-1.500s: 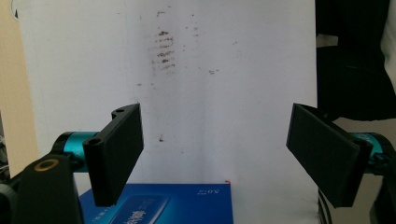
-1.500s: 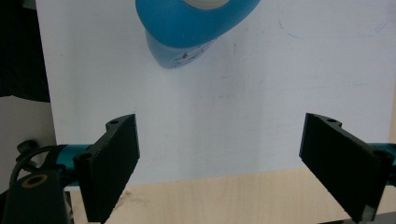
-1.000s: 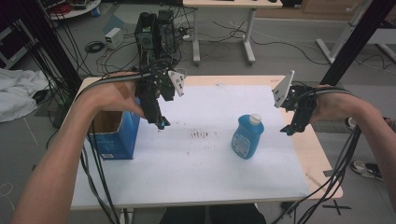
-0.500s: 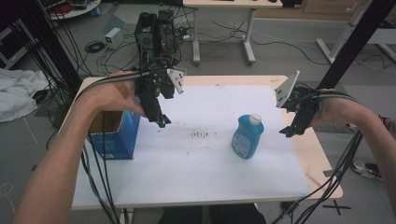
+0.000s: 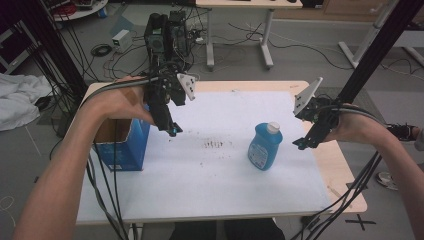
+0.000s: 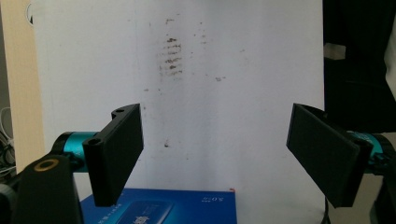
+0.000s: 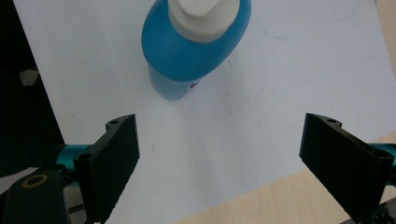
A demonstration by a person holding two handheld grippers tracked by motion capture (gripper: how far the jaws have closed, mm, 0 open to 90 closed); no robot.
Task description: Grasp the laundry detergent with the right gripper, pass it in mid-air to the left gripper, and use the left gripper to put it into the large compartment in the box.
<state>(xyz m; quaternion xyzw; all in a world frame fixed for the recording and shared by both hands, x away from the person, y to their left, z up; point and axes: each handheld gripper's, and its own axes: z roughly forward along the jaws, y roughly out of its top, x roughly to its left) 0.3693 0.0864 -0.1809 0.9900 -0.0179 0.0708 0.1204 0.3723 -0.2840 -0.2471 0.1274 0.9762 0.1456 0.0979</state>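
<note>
Counter (image 5: 345, 175): pale wood top, mostly covered by a white sheet (image 5: 210, 180). A patch of brown smudges (image 5: 214, 144) sits near the sheet's middle; in the left tool view the same marks (image 6: 171, 56) lie at about 12 o'clock, ahead of the jaws.

Blue bottle (image 5: 264, 146) with a white cap stands upright on the sheet at roughly 3 o'clock from the smudges, well apart from them. In the right tool view the bottle (image 7: 196, 46) sits at 12 o'clock, beyond the jaws and not between them.

Blue carton (image 5: 122, 142), open at the top, stands at the counter's 9 o'clock edge; its blue face (image 6: 159, 207) shows at the bottom of the left tool view.

Left tool (image 5: 172, 131) hovers above the sheet just beside the carton, jaws spread wide, nothing between them. Right tool (image 5: 301, 144) hangs at 3 o'clock of the bottle, near it but not touching, jaws wide and empty.

Room: grey floor; a black equipment stack (image 5: 167, 35) with tangled cables at 12 o'clock behind the counter; a second desk (image 5: 240, 5) farther back; white cloth (image 5: 17, 100) on the floor at 9 o'clock; a black diagonal strut (image 5: 380, 45) at 2 o'clock.
</note>
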